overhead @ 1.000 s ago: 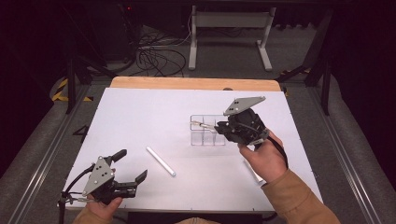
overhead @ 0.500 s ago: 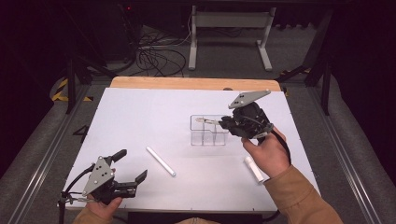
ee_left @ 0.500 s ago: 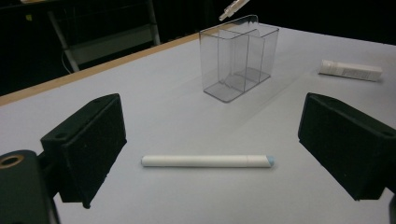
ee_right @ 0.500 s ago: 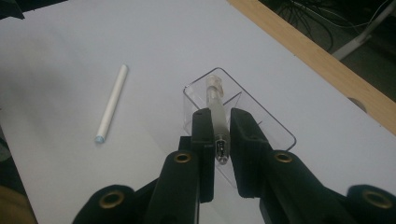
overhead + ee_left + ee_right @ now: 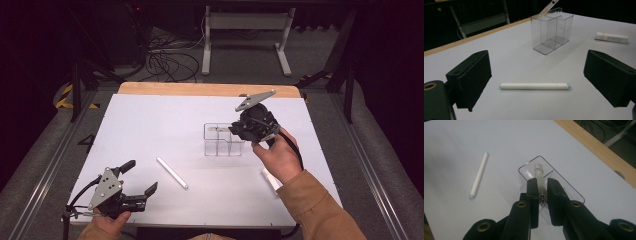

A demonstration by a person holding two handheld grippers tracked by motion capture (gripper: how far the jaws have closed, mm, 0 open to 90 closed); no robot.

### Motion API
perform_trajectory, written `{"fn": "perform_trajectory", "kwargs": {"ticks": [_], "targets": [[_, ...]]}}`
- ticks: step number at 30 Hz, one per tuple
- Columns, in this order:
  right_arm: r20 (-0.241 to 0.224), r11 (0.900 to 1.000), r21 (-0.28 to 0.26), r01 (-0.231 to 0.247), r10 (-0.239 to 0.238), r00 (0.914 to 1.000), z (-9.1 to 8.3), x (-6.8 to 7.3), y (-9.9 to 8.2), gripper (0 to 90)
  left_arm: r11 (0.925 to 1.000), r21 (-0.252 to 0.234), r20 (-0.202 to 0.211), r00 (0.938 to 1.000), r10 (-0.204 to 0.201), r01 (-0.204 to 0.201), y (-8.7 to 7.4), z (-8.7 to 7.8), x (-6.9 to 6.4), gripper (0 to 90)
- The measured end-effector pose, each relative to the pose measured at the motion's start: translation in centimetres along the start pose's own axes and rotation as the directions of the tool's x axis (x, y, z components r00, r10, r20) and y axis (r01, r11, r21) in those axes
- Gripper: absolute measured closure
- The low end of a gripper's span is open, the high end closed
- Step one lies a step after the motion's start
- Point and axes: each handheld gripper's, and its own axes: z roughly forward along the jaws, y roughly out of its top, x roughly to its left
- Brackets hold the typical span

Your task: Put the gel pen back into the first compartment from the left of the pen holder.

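Step in hand: seating a slim pen in the clear organiser.
Left gripper [image 5: 131,192] rests at the worktop [image 5: 150,125] edge, jaws spread, white marker [image 5: 535,86] lying ahead; right gripper [image 5: 541,188] pinches the pen [image 5: 538,171], tip inside an organiser [image 5: 222,141] compartment; next move likely requires lowering, then releasing.

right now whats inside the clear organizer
A clear pen, held by the right hand-held gripper, leans into an end compartment of the clear organizer. The jaws hide its upper end.
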Motion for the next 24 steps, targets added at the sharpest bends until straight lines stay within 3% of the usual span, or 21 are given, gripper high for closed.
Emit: {"fn": "perform_trajectory", "kwargs": {"ticks": [13,15,16,20,24], "targets": [[0.0,0.9993,0.037,-0.006,0.006,1.0,2.6,-0.2,1.0,79.4,1.0,0.0,0.0,1.0,0.0,0.0,0.0,0.0,0.0,8.2],[0.003,0.9998,0.014,-0.015,0.015,0.9999,2.9,-0.2,0.9,60.4,1.0,-0.001,-0.003,1.0,-0.002,0.002,0.0,-0.1,0.0,8.2],[0.012,0.9998,-0.01,-0.019,0.019,0.9998,2.9,-0.1,0.9,56.1,1.0,-0.002,-0.003,1.0,-0.003,0.003,0.0,-0.1,0.0,8.2],[0.039,0.9989,-0.045,-0.017,0.019,0.9991,2.5,0.1,0.6,43.5,1.0,-0.002,-0.006,1.0,-0.004,0.004,0.0,-0.1,0.1,8.2],[0.029,0.9958,-0.084,-0.037,0.04,0.9988,1.8,0.1,0.1,34.9,1.0,-0.003,-0.006,1.0,-0.004,0.004,0.0,-0.1,0.0,8.2]]}}
